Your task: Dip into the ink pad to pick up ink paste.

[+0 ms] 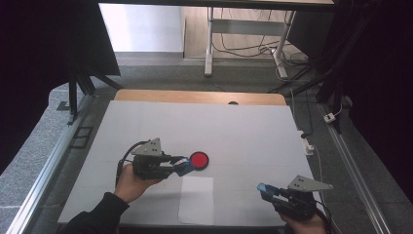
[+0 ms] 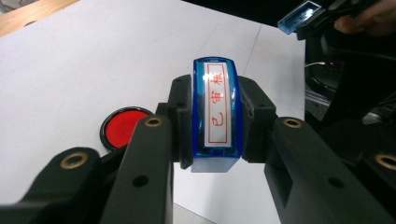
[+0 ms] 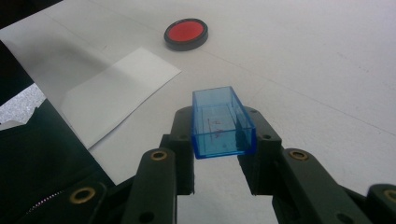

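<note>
Left tool (image 1: 181, 167): black two-jaw unit with a grey three-cornered plate on top, held in the person's left hand (image 1: 130, 181) over the middle of the tabletop (image 1: 243, 126). Jaws clamped on a blue translucent plastic stamp body (image 2: 215, 114) whose white label carries red characters inside a red frame; the label side faces the left gripper view's camera. In the high view the stamp end sits just beside the ink pad, at its near-left edge; whether the two touch cannot be told.

Right tool (image 1: 267, 190): same make, held at the near right corner of the tabletop, well apart from the left tool. Jaws clamped on a blue translucent rectangular plastic cap (image 3: 223, 122), hollow, its open side turned up toward the right gripper view's camera; faint red marks show on its inner floor. The cap is held above the surface.

Round ink pad, red face in a black rim (image 1: 199, 160): lies flat near the centre of the white-covered tabletop.

White rectangular paper slip (image 1: 196, 200): lies flat on the tabletop just nearer the person than the ink pad, between the two tools, apart from the pad.

Tabletop: white sheet over a wooden top, a strip of wood showing along the far edge.
</note>
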`<state>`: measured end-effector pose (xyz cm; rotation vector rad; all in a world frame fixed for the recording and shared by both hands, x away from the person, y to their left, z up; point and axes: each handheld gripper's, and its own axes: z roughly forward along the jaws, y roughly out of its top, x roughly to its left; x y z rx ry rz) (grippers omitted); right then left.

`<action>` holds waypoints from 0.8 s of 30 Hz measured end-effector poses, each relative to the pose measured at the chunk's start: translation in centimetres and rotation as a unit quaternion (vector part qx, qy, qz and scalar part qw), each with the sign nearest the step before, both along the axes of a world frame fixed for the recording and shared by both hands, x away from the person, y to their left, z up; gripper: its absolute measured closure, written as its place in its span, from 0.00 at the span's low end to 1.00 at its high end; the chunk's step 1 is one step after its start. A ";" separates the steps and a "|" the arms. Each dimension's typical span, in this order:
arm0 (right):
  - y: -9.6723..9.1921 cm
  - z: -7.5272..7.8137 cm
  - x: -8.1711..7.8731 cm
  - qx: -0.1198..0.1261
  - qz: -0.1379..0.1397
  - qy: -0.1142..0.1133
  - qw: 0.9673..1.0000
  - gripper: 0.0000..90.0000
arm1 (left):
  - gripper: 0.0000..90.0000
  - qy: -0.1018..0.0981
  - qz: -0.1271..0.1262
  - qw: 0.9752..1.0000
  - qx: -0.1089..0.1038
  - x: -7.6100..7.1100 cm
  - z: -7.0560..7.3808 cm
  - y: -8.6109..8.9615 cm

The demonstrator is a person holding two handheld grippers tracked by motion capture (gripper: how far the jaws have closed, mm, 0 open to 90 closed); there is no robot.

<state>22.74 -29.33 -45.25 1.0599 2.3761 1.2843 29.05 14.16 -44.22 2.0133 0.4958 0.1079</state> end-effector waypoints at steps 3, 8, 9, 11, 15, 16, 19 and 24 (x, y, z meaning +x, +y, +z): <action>0.0 0.0 0.0 -0.002 0.000 -0.001 1.000 0.76 | 0.77 0.002 0.004 1.000 0.006 0.4 0.2 -0.4; 0.0 0.0 0.0 -0.001 0.001 -0.002 1.000 0.76 | 0.77 0.012 0.010 1.000 0.008 1.2 0.3 -0.9; 0.0 0.0 0.0 -0.001 0.001 -0.002 1.000 0.76 | 0.77 0.013 0.012 1.000 0.009 1.4 0.2 -1.0; 0.0 0.0 0.0 -0.003 0.001 -0.002 1.000 0.76 | 0.77 0.020 0.015 1.000 0.008 1.7 0.2 -1.2; 0.0 0.0 0.0 -0.003 0.001 -0.002 1.000 0.76 | 0.77 0.023 0.023 0.999 0.015 2.3 0.2 -1.6; 0.0 0.0 0.0 -0.003 0.001 -0.002 1.000 0.76 | 0.77 0.020 0.025 0.999 0.018 2.4 0.2 -1.7; 0.0 0.0 0.0 -0.004 0.001 -0.002 1.000 0.76 | 0.77 0.020 0.028 0.999 0.022 2.9 0.1 -2.1; 0.0 0.0 0.0 -0.003 0.001 -0.002 1.000 0.76 | 0.77 0.023 0.036 0.998 0.036 3.6 -0.2 -2.8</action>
